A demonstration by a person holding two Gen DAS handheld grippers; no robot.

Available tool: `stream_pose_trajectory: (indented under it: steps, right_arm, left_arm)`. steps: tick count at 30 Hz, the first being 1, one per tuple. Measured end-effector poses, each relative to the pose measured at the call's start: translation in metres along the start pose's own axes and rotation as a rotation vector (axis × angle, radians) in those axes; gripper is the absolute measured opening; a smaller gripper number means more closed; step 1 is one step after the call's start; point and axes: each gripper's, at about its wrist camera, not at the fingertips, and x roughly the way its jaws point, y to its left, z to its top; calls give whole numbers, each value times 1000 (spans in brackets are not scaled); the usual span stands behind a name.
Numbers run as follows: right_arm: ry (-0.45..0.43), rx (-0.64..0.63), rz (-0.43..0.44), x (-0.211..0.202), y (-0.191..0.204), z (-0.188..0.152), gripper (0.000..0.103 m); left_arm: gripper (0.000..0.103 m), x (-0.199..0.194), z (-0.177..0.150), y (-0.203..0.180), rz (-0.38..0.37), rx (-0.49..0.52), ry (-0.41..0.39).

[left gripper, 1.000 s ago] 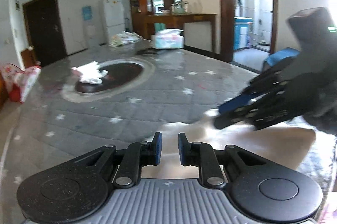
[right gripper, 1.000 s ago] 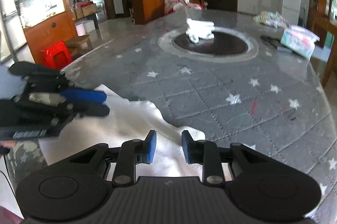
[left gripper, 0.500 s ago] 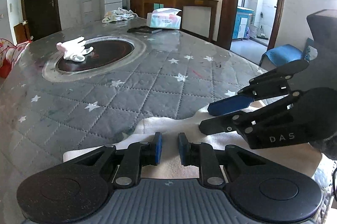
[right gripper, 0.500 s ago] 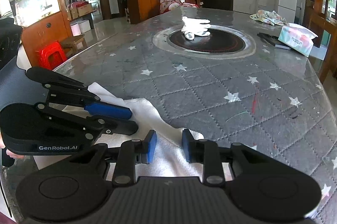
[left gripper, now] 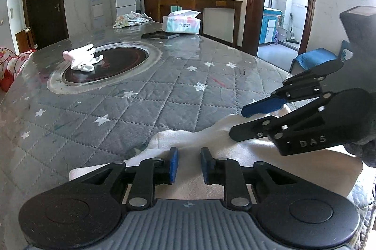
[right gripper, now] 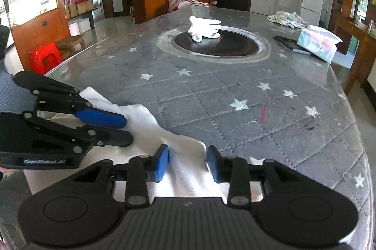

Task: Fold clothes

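Observation:
A white garment (left gripper: 188,139) lies partly folded at the near edge of the table; it also shows in the right wrist view (right gripper: 150,123). My left gripper (left gripper: 189,165) is open just above the cloth, with nothing between its blue pads. My right gripper (right gripper: 188,164) is open wider, and a raised ridge of the white cloth lies between its pads. Each gripper shows in the other's view: the right one (left gripper: 237,123) at the right, the left one (right gripper: 128,130) at the left, both low over the garment.
The table has a grey star-patterned quilted cover (left gripper: 145,94) and a round dark inset (left gripper: 105,64). A small folded white item (right gripper: 204,30) lies on the inset. A tissue box (left gripper: 182,24), a dark flat object (left gripper: 159,34) and a crumpled patterned cloth (left gripper: 129,19) lie at the far end.
Both grippers have opened wider. Both have steadied low over the garment, the right one now straddling a ridge of cloth. The views have tilted up slightly.

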Motion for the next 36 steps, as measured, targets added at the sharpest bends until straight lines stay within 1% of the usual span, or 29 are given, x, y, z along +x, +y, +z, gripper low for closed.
stream_pose_trajectory:
  steps: [3,6,7,8,10,11,12,15,17,19,20,23,25,28,31,36]
  right_arm:
    - [-17,4,0,-5,-4,2,37]
    - [-46,7,-17,-21,-10,4,43]
    - [-54,7,-24,-26,-12,4,47]
    - [-62,7,-30,-31,-14,3,52]
    - [-79,10,-48,-43,-19,1,58]
    - [-88,15,-55,-50,-21,0,60]
    - [-98,20,-62,-57,-23,-2,62]
    - [-142,42,-82,-79,-28,-6,73]
    - [-182,47,-95,-93,-28,-10,85]
    - [-217,48,-109,-106,-27,-14,88]
    - [-224,50,-115,-109,-27,-16,91]
    - [-234,57,-132,-115,-28,-24,96]
    - [-221,57,-150,-114,-30,-30,100]
    - [-191,52,-168,-109,-32,-38,100]
    - [-172,42,-178,-107,-33,-47,103]
    - [-136,24,-193,-104,-31,-62,103]
  left_arm:
    - [26,0,1,0,1,-4,4]
    - [27,-1,1,0,-2,-9,3]
    - [30,-1,1,-1,-2,-7,2]
    - [35,-2,1,-2,-1,-6,1]
    - [41,-6,1,-5,-2,4,-12]
    - [43,-8,1,-8,-1,13,-19]
    - [43,-10,1,-11,1,24,-27]
    - [43,-19,2,-20,-17,48,-45]
    - [43,-26,3,-27,-41,63,-57]
    - [43,-31,2,-38,-68,86,-66]
    - [43,-32,1,-44,-82,100,-67]
    - [43,-37,-1,-63,-122,141,-71]
    - [43,-40,-3,-75,-149,169,-74]
    - [43,-44,-5,-94,-183,213,-75]
    - [43,-42,-11,-105,-196,253,-65]
    - [42,-36,-22,-114,-198,285,-49]
